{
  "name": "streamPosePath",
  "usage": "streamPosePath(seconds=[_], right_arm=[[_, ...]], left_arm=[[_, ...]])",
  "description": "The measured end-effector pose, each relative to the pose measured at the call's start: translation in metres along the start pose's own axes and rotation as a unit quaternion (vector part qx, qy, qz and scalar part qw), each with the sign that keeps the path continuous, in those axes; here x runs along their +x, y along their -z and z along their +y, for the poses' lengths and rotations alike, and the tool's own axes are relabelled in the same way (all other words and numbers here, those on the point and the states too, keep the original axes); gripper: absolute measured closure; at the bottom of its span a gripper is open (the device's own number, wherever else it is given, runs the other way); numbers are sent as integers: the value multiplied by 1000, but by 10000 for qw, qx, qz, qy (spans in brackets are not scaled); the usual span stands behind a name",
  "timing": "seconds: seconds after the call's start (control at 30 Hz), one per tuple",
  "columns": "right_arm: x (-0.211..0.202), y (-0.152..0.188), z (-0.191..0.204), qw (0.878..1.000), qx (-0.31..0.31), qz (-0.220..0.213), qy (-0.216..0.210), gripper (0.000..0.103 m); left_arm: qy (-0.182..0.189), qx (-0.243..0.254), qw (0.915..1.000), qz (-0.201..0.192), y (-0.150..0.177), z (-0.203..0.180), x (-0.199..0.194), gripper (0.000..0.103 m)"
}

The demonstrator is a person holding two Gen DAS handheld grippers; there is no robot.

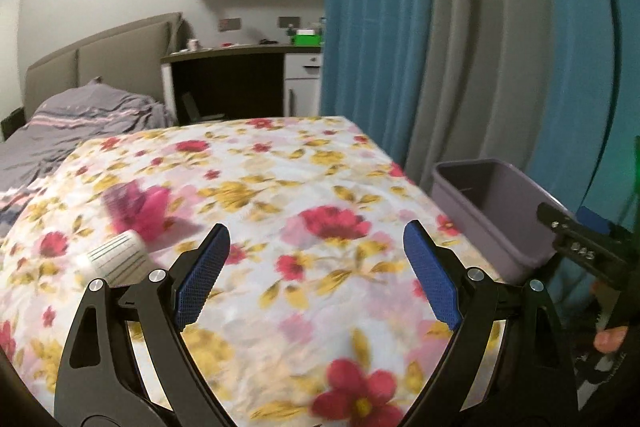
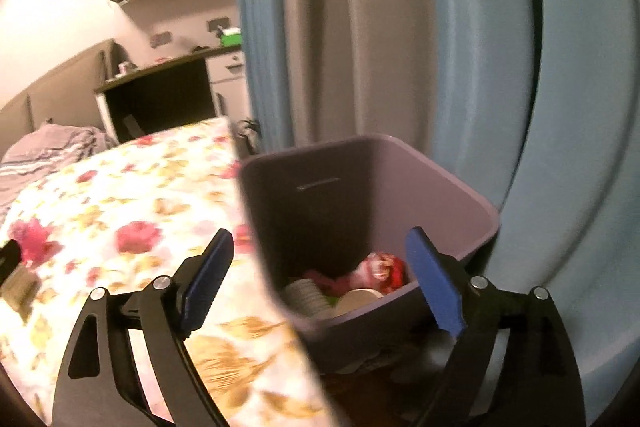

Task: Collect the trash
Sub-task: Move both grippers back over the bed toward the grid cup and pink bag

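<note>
Hovering over the purple bin (image 2: 460,223) at the bed's right edge, the right gripper (image 2: 320,267) has its jaws apart and empty; trash already lies inside. The left gripper (image 1: 316,267), jaws likewise apart, faces the floral bedspread (image 1: 280,187). Next move, in my judgement: close on the pink wrapper (image 1: 140,207) and white ribbed cup (image 1: 116,259), near left.

A flowered bedspread (image 1: 280,187) bears a pink wrapper (image 1: 140,211) and ribbed paper cup (image 1: 116,259).

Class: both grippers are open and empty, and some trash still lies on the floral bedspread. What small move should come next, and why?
Probably swing the open left gripper leftward to the pink wrapper and white cup on the bedspread; the right gripper hangs open over the purple bin.
</note>
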State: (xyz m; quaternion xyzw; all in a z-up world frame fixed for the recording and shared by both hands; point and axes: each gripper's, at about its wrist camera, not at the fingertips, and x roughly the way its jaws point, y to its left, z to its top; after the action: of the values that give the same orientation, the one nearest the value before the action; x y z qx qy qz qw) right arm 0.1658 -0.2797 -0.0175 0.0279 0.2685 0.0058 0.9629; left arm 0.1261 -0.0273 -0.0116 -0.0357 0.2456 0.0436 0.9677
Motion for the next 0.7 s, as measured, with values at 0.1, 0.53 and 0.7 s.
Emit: streamPosePath(seconds=[0.1,0.53,0.7], right_arm=[[-13,5,23,9996,-142,-46,-231,17],[-39,27,115,9935,-609,-36,-965,17],[-44,32,140,9919,-695,-55,-1058,17]], left_arm=[[-213,-66,9997,-19,5,20,-10,16],[-1058,-667,9921,33,37,131,-48,16],[-1088,-800,9908,115,47,160,-54,16]])
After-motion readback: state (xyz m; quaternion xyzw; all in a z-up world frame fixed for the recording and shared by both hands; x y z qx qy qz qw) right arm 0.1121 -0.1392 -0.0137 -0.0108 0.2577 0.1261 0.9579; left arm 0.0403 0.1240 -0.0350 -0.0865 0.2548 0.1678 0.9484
